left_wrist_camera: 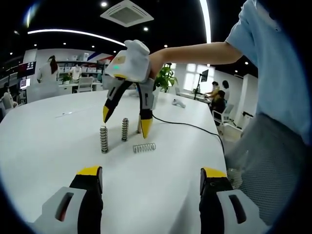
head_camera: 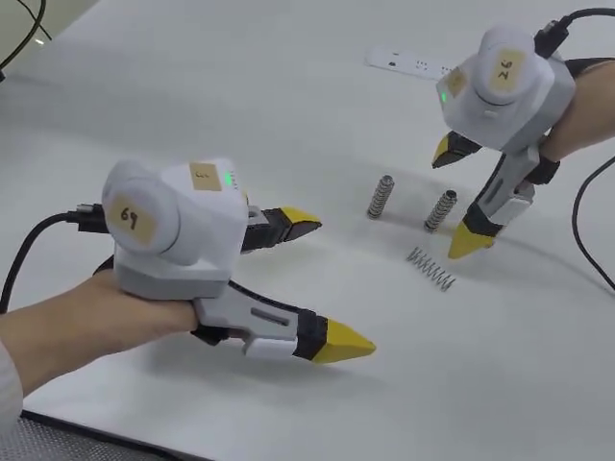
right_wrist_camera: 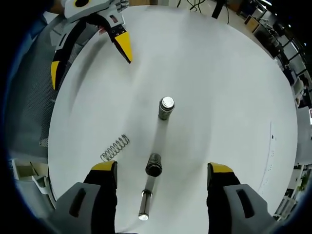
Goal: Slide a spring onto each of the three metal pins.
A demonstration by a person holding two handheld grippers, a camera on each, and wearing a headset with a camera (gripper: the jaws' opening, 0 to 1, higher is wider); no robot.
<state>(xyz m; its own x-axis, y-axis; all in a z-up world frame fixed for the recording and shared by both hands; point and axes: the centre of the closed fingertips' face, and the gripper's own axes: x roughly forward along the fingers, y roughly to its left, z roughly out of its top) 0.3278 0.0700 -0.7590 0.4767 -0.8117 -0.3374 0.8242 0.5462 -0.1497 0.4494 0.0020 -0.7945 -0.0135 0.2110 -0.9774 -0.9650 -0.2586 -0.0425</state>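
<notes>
Two metal pins stand on the white table, each with a spring on it: one pin [head_camera: 381, 197] [left_wrist_camera: 103, 139] [right_wrist_camera: 166, 107] and a second [head_camera: 441, 210] [left_wrist_camera: 125, 129] [right_wrist_camera: 153, 165]. A third, bare pin [right_wrist_camera: 145, 204] stands between the jaws of my right gripper [head_camera: 456, 197] [right_wrist_camera: 162, 168], which hangs open above the pins, holding nothing. A loose spring [head_camera: 430, 268] [left_wrist_camera: 144, 147] [right_wrist_camera: 115, 147] lies flat beside them. My left gripper [head_camera: 327, 283] [left_wrist_camera: 151, 175] is open and holds nothing, some way off, pointing at the pins.
A white power strip [head_camera: 413, 65] lies at the far side of the table. A black cable [head_camera: 586, 216] runs by the right hand. Office desks, chairs and several people are in the background of the left gripper view.
</notes>
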